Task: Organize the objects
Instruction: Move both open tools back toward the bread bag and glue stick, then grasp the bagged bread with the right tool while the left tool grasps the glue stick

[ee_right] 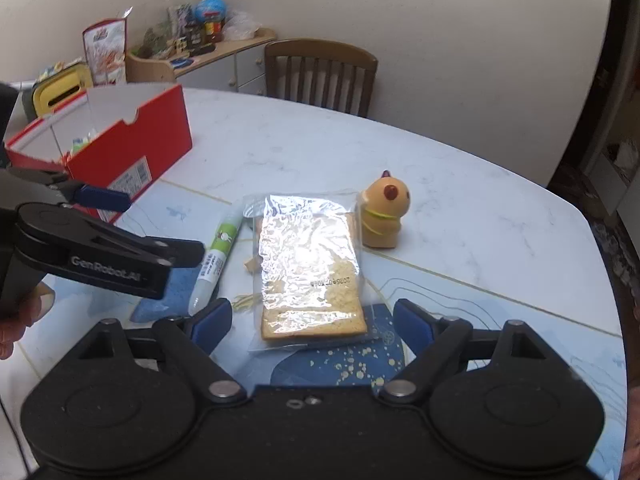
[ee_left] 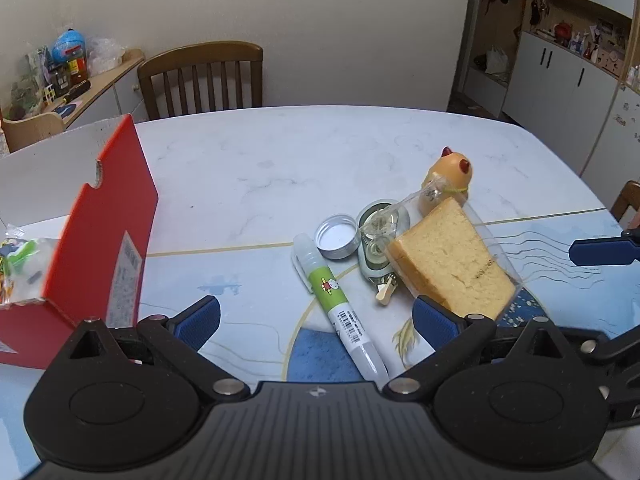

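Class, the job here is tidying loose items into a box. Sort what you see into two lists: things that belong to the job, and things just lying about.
Part of the job:
red box
glue pen
bagged bread slice
round tin lid
yellow chick toy
left gripper, open
right gripper, open

Just lying about:
wooden chair
jars on the sideboard
white cabinets

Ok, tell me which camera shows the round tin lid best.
The left wrist view: the tin lid lies in plain sight, open side up, beside the glue pen. In the right wrist view the bagged bread almost wholly hides it.
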